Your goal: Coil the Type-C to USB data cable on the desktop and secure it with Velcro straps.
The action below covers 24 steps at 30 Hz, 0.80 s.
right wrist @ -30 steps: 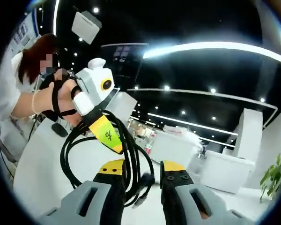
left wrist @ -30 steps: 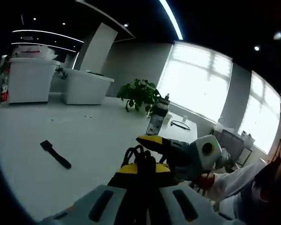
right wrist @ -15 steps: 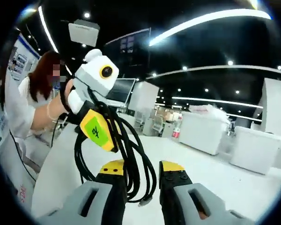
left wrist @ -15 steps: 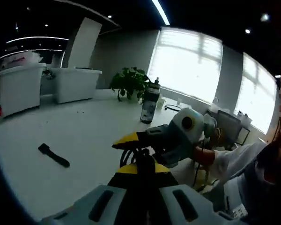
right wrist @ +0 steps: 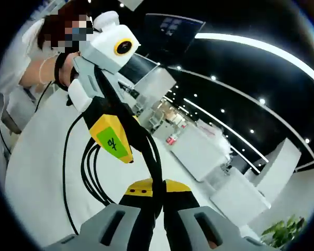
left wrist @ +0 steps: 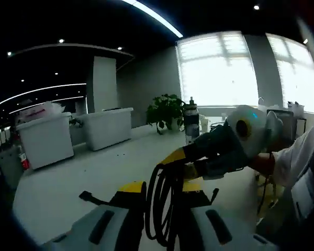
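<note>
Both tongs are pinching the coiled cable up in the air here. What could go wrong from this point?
1. The cable hangs in uneven loops below the right tongs; a loop may slip out and undo the coil.
2. The strap lies on the desk, apart from both tongs. Fetching it means one must let go, so the coil could spring open in the left tongs.

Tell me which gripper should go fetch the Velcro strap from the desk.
Probably the left. In the left gripper view the Velcro strap lies on the desk just left of the left gripper. The right gripper is also shut on the cable, so it could hold the coil alone.
</note>
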Available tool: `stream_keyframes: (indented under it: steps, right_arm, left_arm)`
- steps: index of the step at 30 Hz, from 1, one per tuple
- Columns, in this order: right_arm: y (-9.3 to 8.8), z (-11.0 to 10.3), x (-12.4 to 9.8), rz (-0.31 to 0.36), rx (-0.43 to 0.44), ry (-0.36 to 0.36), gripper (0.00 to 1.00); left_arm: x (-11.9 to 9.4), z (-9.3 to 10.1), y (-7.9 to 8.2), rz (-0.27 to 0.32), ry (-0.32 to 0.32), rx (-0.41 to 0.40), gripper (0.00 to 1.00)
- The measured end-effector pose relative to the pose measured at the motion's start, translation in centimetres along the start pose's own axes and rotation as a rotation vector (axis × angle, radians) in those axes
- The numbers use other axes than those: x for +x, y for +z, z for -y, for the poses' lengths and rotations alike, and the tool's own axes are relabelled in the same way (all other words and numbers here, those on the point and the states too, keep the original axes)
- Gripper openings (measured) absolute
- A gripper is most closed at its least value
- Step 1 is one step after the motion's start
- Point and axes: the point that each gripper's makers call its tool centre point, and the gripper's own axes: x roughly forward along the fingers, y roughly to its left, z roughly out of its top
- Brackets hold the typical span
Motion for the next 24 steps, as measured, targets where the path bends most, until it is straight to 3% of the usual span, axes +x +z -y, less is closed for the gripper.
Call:
stream_keyframes:
  steps: [1,3,5,6,9,13,15,17,19,21,24]
  right_arm:
    - [0.4,0.1,-0.1,0.004,-0.028,-0.005,0.03]
    - [1.0,0.1,-0.3,-0.001,-0.129,-0.018,0.03]
    - [1.9,-0.4,-0.4,0.01,-0.241,-0.012,0.03]
    - [1.7,-0.4,-0.5,-0.033,-0.325,-0.015,0.03]
    - [2.5,-0.6,-0.8,0.005,-0.455,-0.008,0.03]
    - [3.9,-1.8,-1.4,0.077,-0.603,0.057,0.03]
    - [4.1,-2.3,-1.6,0.084,-0.643,0.077,0.03]
    - [4.0,-1.9,-1.4,0.082,-0.638,0.056,0.03]
    - [4.3,-1.6,-1.3,0.131,-0.594,0.018,0.04]
    - [3.9,-1.1,-1.2,0.131,-0.45,-0.013,0.07]
    - [4.2,0.5,-1.4,0.186,-0.29,-0.072,0.18]
  left_arm:
    - [0.2,-1.4,1.1,0.011,0.011,0.044,0.31]
    - [0.4,-1.1,1.5,0.003,0.012,0.134,0.32]
    - [0.7,-0.7,1.3,-0.049,0.016,0.203,0.31]
    - [0.8,-0.5,1.3,-0.07,0.014,0.241,0.3]
    - [0.9,-0.3,0.9,-0.133,-0.003,0.302,0.31]
    - [1.1,1.1,-0.8,-0.226,-0.097,0.325,0.31]
    - [1.2,1.5,-1.0,-0.232,-0.125,0.288,0.23]
    - [1.2,1.4,-1.1,-0.235,-0.113,0.304,0.15]
    - [1.2,0.8,-1.0,-0.236,-0.067,0.338,0.1]
    - [1.3,0.6,-0.9,-0.228,-0.04,0.304,0.08]
    - [1.2,-0.3,-0.6,-0.206,-0.014,0.209,0.07]
